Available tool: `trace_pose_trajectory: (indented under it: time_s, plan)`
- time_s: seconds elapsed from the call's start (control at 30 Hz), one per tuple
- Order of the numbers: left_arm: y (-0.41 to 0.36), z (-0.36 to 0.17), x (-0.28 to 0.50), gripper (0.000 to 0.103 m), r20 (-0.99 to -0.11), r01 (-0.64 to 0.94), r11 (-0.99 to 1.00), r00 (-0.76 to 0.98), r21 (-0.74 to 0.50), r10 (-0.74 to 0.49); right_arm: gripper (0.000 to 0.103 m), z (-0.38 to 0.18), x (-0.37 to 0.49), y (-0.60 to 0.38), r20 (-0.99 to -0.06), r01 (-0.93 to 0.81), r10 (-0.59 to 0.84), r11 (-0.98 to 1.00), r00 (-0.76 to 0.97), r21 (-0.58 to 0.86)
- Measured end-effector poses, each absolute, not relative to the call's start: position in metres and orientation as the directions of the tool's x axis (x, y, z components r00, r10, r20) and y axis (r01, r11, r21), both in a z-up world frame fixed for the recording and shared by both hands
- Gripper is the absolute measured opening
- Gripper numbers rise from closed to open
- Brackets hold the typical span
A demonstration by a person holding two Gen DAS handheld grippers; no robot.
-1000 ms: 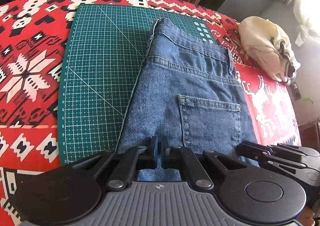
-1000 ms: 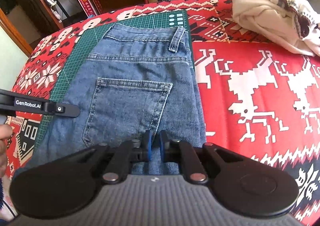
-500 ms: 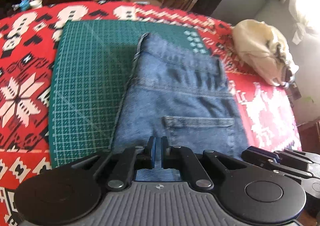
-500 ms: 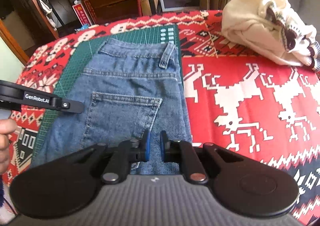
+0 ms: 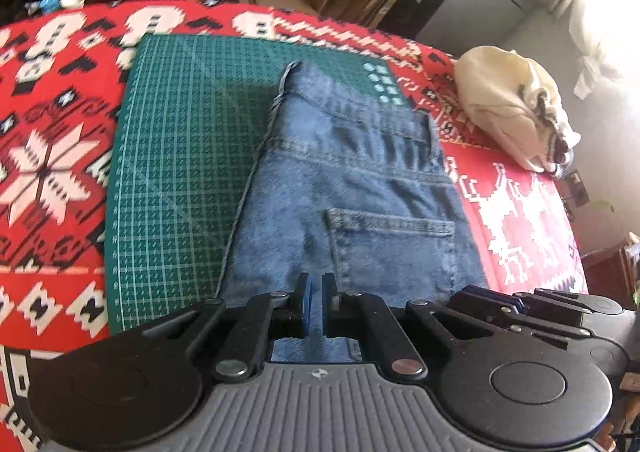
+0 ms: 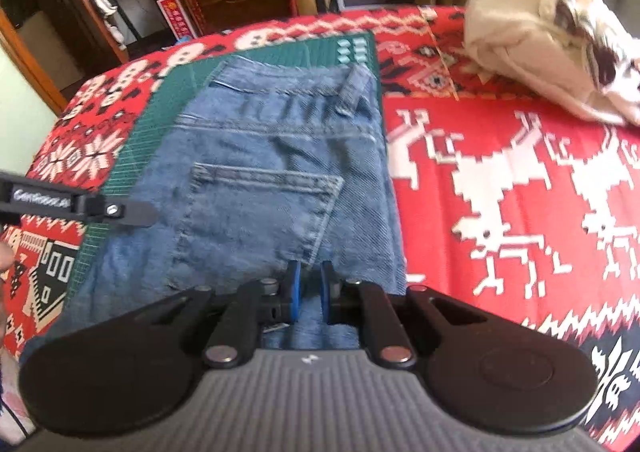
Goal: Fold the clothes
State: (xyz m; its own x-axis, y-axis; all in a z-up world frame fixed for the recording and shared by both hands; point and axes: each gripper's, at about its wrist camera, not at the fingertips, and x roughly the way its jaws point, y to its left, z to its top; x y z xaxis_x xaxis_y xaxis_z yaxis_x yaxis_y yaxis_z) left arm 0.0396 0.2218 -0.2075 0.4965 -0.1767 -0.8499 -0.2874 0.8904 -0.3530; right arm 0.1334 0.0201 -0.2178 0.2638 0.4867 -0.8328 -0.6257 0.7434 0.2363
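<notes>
Faintly, blurred "GenRobot.AI" lettering marks the left gripper (image 6: 132,212), while both it and the right gripper (image 6: 310,292) clamp the jeans (image 5: 352,188), waistband toward the mat's (image 5: 180,140) far edge.

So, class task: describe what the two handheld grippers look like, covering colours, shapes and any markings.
Both match. The left gripper and right gripper each have a grey ribbed body, black rounded side plates, black linkage arms with silver pivot bolts, and two fingers with blue pads. White "GenRobot.AI" lettering marks the left gripper's side. No cables or sleeves show.
</notes>
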Motion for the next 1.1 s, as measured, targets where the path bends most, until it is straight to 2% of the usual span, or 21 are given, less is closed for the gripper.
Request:
trace_pose_trajectory:
  time_s: [0.2,0.5,0.63,0.8,0.9,1.1]
  plan:
    - [0.227,-0.217,0.041,0.003,-0.849,-0.298,0.887,0.500,-0.353,-0.170,0.009,-0.216,0.144,0.007,-0.813,-0.619,0.491,0.755,0.314,0.217]
    - [0.237,-0.195,0.066,0.003,-0.804,-0.284,0.879,0.571,-0.382,-0.166,0.010,-0.194,0.176,0.016,-0.762,-0.639,0.549,0.731,0.343,0.239]
    - [0.239,-0.202,0.089,0.003,-0.813,-0.289,0.881,0.559,-0.375,-0.163,0.010,-0.205,0.193,0.040,-0.775,-0.646,0.553,0.718,0.306,0.258]
    - [0.238,-0.216,0.106,0.003,-0.832,-0.290,0.890,0.532,-0.352,-0.156,0.006,-0.227,0.196,0.053,-0.796,-0.654,0.504,0.733,0.336,0.188]
    - [0.237,-0.217,0.109,0.003,-0.834,-0.281,0.897,0.531,-0.342,-0.151,0.006,-0.229,0.204,0.048,-0.790,-0.636,0.522,0.738,0.323,0.228]
    - [0.232,-0.211,0.105,0.003,-0.824,-0.276,0.894,0.545,-0.353,-0.157,0.006,-0.220,0.207,0.043,-0.784,-0.600,0.501,0.771,0.367,0.213]
